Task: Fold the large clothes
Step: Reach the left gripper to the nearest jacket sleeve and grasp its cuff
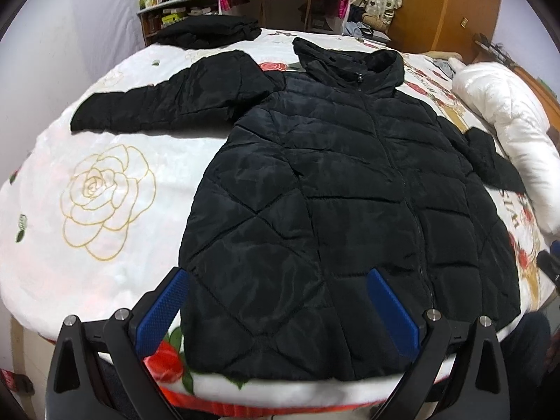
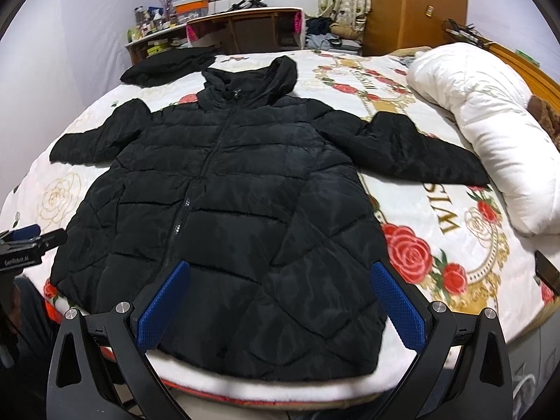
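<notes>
A black quilted hooded jacket lies flat, front up and zipped, on the bed, sleeves spread out; it also shows in the right wrist view. Its left sleeve stretches toward the far left, its right sleeve toward the white duvet. My left gripper is open with blue pads, hovering over the jacket's near left hem. My right gripper is open, hovering over the near right hem. Neither holds anything. The left gripper also shows at the left edge of the right wrist view.
The bed has a white rose-print blanket. A rolled white duvet lies along the right side. A second folded black garment sits at the far end. A desk and shelves stand beyond the bed.
</notes>
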`<state>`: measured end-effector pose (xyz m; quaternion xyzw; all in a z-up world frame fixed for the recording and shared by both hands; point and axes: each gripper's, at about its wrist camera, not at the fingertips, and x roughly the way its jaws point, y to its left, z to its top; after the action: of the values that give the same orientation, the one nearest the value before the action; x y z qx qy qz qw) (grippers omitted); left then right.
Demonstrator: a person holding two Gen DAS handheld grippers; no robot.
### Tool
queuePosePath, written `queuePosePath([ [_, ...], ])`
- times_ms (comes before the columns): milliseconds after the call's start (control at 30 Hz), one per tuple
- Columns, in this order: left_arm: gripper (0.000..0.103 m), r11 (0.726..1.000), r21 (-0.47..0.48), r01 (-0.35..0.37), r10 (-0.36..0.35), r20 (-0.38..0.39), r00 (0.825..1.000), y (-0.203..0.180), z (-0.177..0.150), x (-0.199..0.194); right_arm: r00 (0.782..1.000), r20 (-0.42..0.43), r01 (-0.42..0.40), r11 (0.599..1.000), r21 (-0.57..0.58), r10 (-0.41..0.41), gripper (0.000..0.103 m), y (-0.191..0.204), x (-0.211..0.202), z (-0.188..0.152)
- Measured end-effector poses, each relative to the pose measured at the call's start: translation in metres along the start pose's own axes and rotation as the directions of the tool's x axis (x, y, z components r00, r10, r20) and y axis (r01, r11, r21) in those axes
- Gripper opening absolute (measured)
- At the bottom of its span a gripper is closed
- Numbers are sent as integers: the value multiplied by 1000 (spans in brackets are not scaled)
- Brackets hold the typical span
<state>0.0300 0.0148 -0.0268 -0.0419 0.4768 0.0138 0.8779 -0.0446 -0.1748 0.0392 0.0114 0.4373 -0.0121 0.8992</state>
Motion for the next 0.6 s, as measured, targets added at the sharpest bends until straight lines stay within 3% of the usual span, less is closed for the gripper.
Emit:
queuePosePath([
  [267, 101, 995, -98, 11, -11, 4, 1000, 32, 35, 34, 999, -20, -43, 998, -36, 43, 103, 20, 39, 30],
  [600, 98, 974, -217, -69, 75, 19, 997, 108, 93, 86, 997, -28, -76, 990, -117, 73, 103, 55, 95, 76],
])
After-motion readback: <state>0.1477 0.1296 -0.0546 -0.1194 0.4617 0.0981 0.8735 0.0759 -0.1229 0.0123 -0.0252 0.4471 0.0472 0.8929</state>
